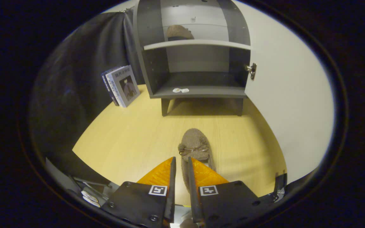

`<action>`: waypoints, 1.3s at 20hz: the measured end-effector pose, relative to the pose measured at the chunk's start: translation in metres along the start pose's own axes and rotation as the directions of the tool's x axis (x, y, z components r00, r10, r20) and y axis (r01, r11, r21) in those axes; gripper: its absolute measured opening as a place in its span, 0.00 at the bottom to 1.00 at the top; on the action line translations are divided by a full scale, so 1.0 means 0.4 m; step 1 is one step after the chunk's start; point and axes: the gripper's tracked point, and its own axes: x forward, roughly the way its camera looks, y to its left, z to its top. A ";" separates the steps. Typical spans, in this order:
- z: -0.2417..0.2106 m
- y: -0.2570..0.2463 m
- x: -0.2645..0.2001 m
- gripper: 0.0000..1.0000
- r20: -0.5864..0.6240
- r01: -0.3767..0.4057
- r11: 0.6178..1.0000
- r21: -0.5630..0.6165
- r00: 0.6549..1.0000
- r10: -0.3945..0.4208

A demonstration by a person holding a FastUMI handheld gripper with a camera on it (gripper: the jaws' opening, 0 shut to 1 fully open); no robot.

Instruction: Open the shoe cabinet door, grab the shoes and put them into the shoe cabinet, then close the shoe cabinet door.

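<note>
Slipper (pixel 177 32) on cabinet (pixel 198 91) shelf; jaws (pixel 181 162) narrowly apart.

Slipper (pixel 195 148) heel hidden behind gripper (pixel 181 164) fingers; upper-shelf shoe (pixel 178 32) half hidden by shelf (pixel 197 44) edge; cabinet (pixel 198 91) top cut off.

The gripper (pixel 181 164) is built of two flat dark plates, each bearing a square white-and-black marker near its inner edge, with round screw heads and small holes dotted over the plates behind the markers. Two fingers (pixel 162 172) with a diamond-quilted surface taper forward from the plates, each backed on its inner side by a thin dark blade. Only a narrow gap shows between the two blades.
</note>
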 end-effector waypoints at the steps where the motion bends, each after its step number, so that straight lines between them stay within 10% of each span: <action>1: -0.024 -0.002 0.022 0.23 -0.028 0.007 1.000 -0.013 1.000 -0.007; 10: -0.165 -0.010 0.164 0.24 -0.206 0.024 0.997 -0.074 0.978 -0.039; 26: -0.031 -0.022 0.137 0.05 -0.084 0.091 0.995 -0.040 0.992 -0.095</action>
